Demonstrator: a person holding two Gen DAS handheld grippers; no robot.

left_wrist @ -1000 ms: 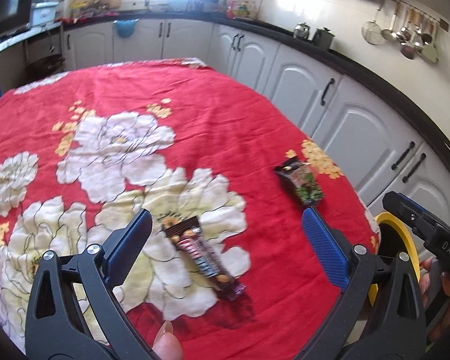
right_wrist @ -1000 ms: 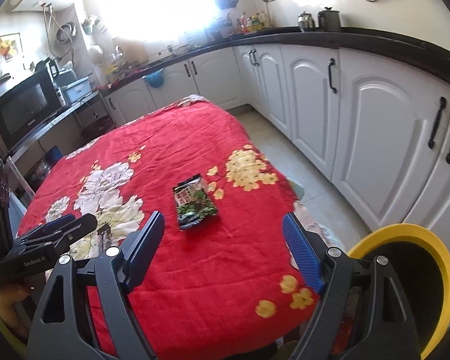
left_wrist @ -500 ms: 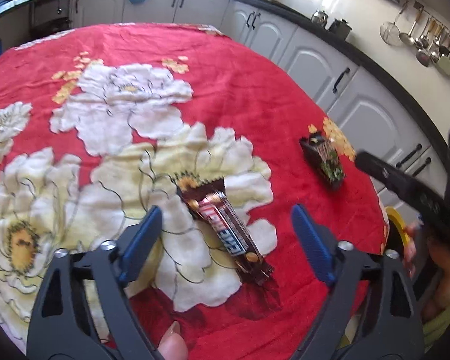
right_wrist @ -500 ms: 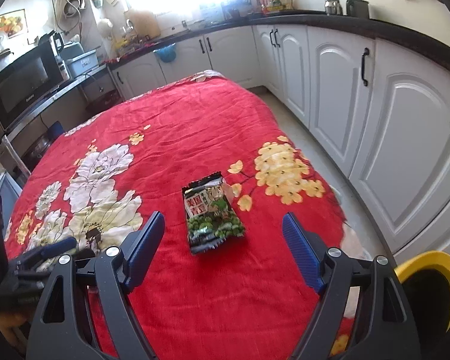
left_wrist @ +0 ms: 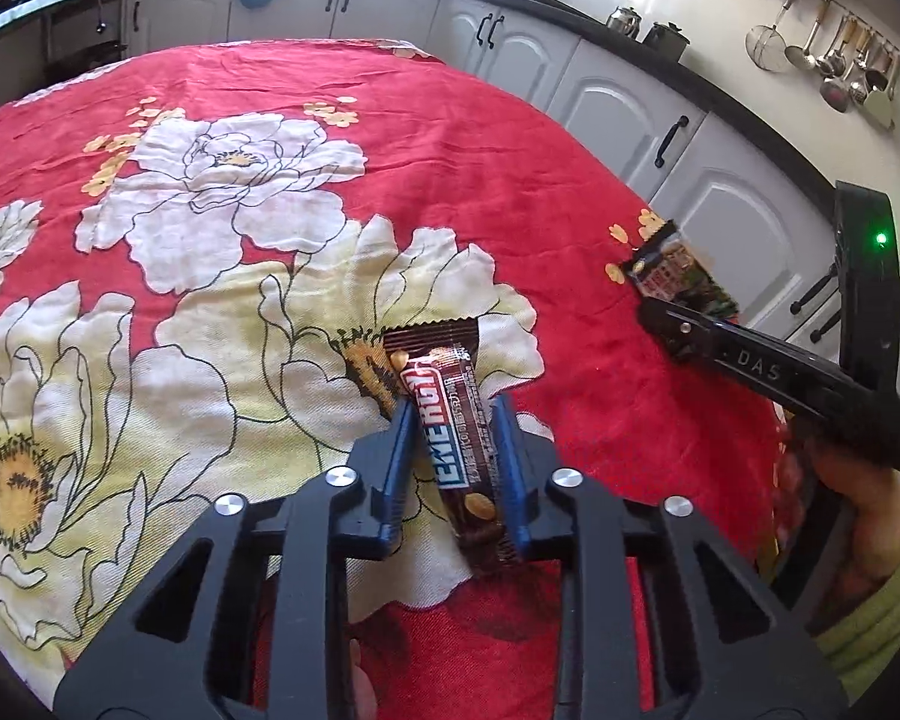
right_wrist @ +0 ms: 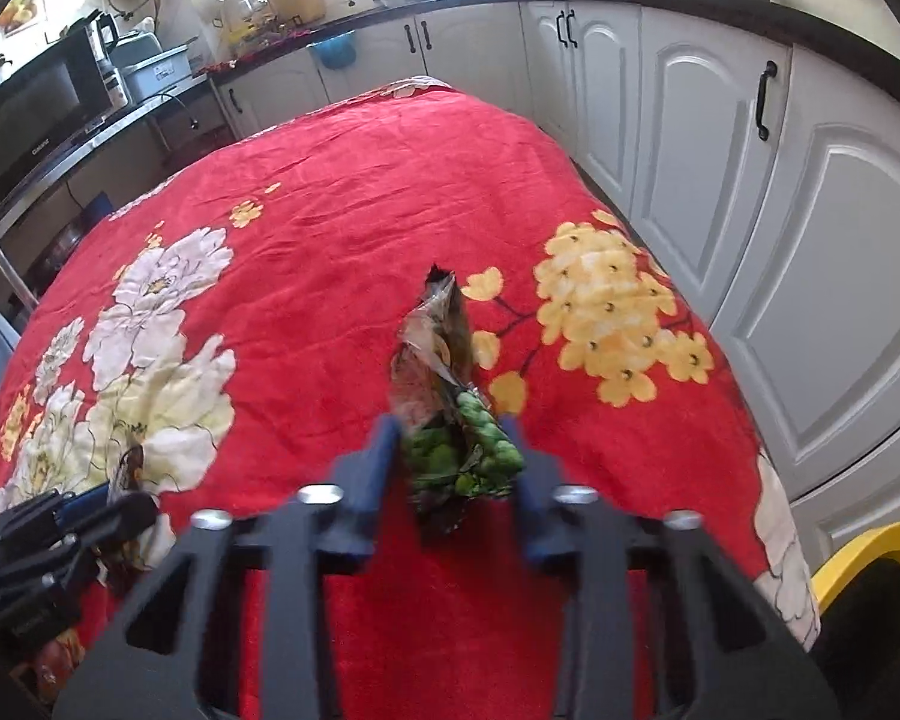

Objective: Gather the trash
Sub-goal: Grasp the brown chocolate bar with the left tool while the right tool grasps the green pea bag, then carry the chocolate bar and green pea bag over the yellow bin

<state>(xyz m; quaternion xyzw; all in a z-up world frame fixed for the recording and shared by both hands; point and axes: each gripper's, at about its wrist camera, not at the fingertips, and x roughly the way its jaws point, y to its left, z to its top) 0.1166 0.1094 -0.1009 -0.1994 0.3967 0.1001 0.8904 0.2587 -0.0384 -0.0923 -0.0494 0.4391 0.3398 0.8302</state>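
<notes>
A brown candy-bar wrapper [left_wrist: 444,384] lies on the red flowered tablecloth [left_wrist: 390,120]. My left gripper [left_wrist: 453,420] is closing, and its blue pads press the wrapper's sides. A green snack packet [right_wrist: 444,360] stands crumpled and pinched between the blue pads of my right gripper [right_wrist: 453,432], whose jaws are also closing. In the left wrist view the right gripper [left_wrist: 660,318] sits over the snack packet [left_wrist: 672,267] near the table's right edge. At the lower left of the right wrist view the left gripper [right_wrist: 108,504] holds the candy-bar wrapper [right_wrist: 129,465].
A yellow-rimmed bin [right_wrist: 858,546] stands on the floor off the table's right corner. White cabinets [right_wrist: 720,150] run along the right side and far end. A hand [left_wrist: 858,516] in a green sleeve holds the right gripper.
Both grippers dropped toward the table and went from wide open to closed around their wrappers. The snack packet, flat before, is now squeezed upright. The right gripper moved forward over it.
</notes>
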